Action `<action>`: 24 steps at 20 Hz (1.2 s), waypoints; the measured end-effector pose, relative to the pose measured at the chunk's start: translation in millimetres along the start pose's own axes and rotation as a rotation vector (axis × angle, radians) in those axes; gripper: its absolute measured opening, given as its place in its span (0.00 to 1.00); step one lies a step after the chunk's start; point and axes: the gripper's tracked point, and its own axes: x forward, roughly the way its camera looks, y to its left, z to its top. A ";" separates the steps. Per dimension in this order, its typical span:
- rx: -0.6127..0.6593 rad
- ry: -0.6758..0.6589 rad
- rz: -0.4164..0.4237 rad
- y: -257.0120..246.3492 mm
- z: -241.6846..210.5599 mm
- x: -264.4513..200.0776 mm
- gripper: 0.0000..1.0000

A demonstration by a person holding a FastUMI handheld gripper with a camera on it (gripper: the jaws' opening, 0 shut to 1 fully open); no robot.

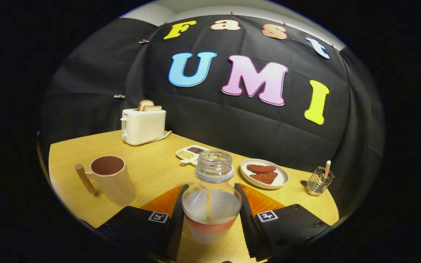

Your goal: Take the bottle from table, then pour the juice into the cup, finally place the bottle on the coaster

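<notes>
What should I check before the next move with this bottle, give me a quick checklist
1. Bottle between the gripper jaws, both pressing its sides: ok.
2. Bottle cap off, mouth open: ok.
3. Liquid left inside the bottle: ok.
4. Cup upright on the table, ahead and left of the jaws: ok.
5. Orange coaster right behind the bottle: ok.
6. Bottle lifted off the table: cannot tell.
</notes>
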 end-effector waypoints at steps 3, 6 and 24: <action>-0.094 -0.017 0.023 -2.2 16.0 1.5 0.72; -0.171 -0.030 0.033 -0.7 33.5 4.7 0.72; -0.884 0.002 -0.036 79.0 78.3 28.8 0.71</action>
